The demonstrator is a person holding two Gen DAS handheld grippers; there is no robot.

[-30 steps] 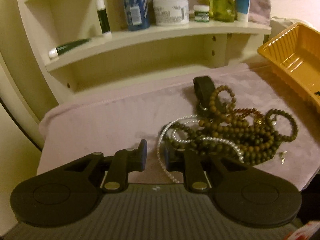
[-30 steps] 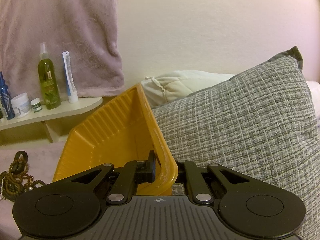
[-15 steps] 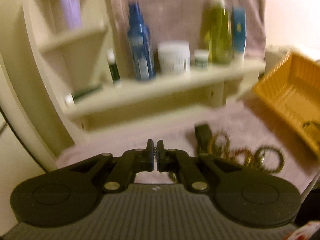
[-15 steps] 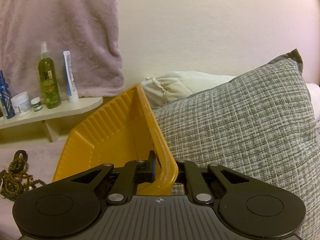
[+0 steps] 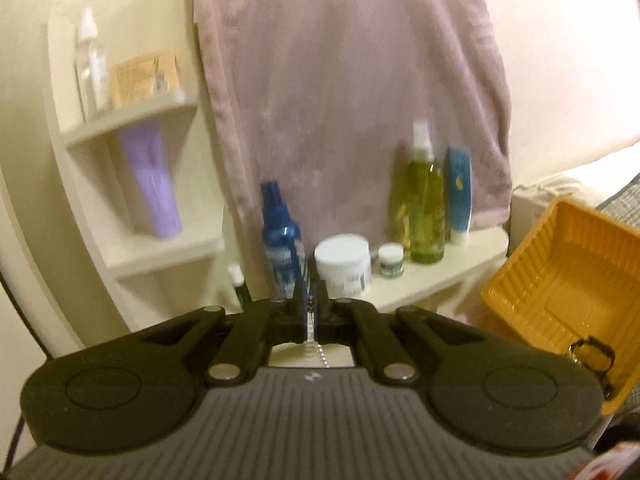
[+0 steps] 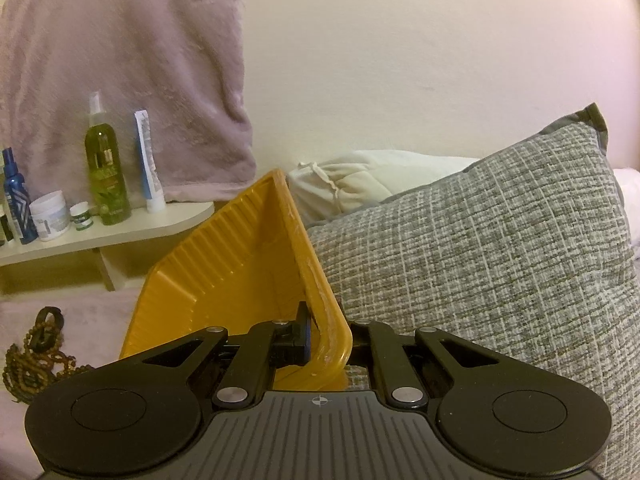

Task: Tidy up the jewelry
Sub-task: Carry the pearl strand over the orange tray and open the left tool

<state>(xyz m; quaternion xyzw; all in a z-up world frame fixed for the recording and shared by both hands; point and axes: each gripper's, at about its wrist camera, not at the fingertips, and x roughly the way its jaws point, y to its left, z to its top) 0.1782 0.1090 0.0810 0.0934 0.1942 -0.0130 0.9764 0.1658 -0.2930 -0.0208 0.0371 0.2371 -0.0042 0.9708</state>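
The light was dim and yellow. The left picture was blurry; both bent round at the edges.

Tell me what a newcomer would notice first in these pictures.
The yellow tray stands out: the right gripper is clamped on its rim beside a grey pillow, and a dark bracelet lies inside it. Next, the left gripper is shut on a silvery beaded chain, lifted before the shelf of bottles. A pile of brown beads lies on the pink cloth.

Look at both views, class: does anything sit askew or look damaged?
The yellow tray is tipped up on edge against the grey cushion, gripped at its rim by the right hand-held gripper. That rim looks scuffed white.
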